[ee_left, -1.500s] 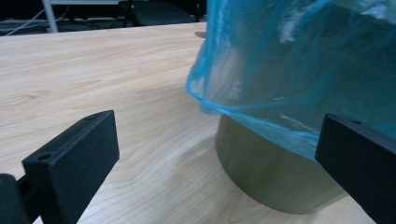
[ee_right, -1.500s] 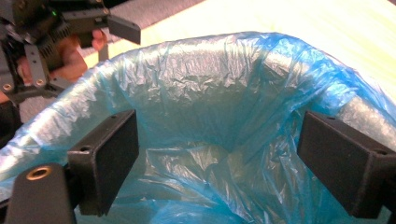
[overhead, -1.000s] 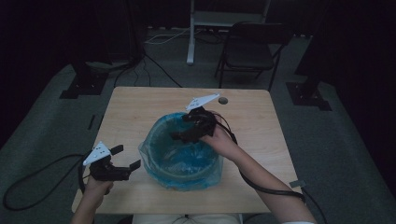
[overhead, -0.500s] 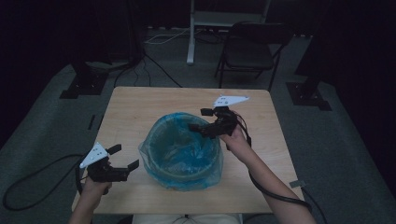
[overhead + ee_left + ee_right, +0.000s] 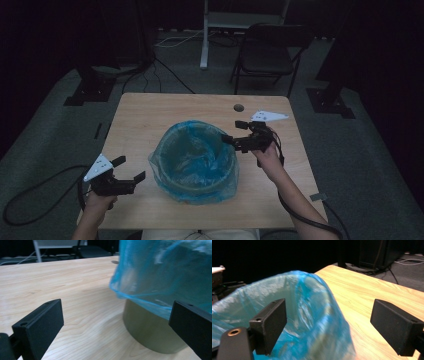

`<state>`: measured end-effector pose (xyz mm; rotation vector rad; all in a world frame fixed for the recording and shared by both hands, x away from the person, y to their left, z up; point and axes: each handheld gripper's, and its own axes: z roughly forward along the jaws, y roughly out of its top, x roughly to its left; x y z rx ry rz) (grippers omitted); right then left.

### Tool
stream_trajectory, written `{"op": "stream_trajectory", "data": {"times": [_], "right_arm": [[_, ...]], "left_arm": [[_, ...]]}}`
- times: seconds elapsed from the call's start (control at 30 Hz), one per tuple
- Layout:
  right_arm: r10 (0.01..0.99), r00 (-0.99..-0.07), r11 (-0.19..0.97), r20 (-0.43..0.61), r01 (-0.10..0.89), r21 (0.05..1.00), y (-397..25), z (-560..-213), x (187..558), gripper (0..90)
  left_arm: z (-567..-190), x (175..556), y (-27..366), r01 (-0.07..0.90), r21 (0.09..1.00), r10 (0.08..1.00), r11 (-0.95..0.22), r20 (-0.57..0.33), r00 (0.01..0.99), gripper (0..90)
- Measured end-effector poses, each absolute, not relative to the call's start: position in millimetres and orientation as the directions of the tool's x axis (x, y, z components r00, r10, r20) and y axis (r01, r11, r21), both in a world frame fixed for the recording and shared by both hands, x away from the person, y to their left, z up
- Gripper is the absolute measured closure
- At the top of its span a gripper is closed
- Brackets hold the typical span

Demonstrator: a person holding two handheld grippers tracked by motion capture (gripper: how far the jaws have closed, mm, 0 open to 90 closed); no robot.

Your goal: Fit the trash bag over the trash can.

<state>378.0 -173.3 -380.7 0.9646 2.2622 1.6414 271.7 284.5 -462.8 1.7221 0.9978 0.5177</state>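
1. While the bin [image 5: 195,165] stands at the middle of the table [image 5: 150,115], its blue bag liner [image 5: 200,150] is draped over the rim, the skirt hanging loose down the outside wall.
2. Right gripper [image 5: 239,134]: at the bin's right rim, level with the liner's edge. Jaws spread wide, pinching nothing; in the right gripper view the liner [image 5: 312,315] lies between and below them, untouched.
3. Change noted: a second ago this gripper was over the bin's far rim, down at the liner; it has since drawn out and to the right, jaws empty. Judged: that stretch of liner has been let go and the hand is moving round the rim for a new hold.
4. Left gripper [image 5: 129,169]: near the bin's left side, resting low at the table's front corner, much where it was a second ago. Jaws spread, holding nothing; the left gripper view looks at the liner's skirt [image 5: 160,277] and the bin's wall [image 5: 150,332] under it.
5. Remaining, judged: the skirt on the left is slack and may want tucking or tugging down.
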Motion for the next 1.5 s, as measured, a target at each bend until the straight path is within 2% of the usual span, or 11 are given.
{"op": "stream_trajectory", "data": {"times": [0.33,0.8,0.93,1.33,1.5], "right_arm": [[0.656,-0.71,0.108,0.254,0.422,0.9,-205.6,-407.6,372.5,13.2],[0.673,-0.652,-0.04,0.35,0.441,0.897,-248.1,-432.8,363.0,13.1],[0.723,-0.616,-0.02,0.313,0.434,0.901,-257.6,-438.3,360.5,13.1],[0.793,-0.518,-0.026,0.319,0.495,0.868,-284.1,-479.2,349.2,13.2],[0.848,-0.458,0.006,0.267,0.512,0.859,-296.8,-504.0,334.3,13.2]], "left_arm": [[-478.6,268.5,298.0,0.396,0.909,0.866,-0.127,-0.093,0.491,0.2],[-509.1,259.9,316.9,0.47,0.877,0.891,-0.102,-0.129,0.435,0.2],[-512.4,256.4,320.2,0.479,0.872,0.898,-0.103,-0.125,0.422,0.3],[-521.7,247.1,328.5,0.505,0.858,0.915,-0.092,-0.128,0.384,0.3],[-525.0,243.1,332.7,0.513,0.854,0.924,-0.088,-0.123,0.362,0.2]]}}
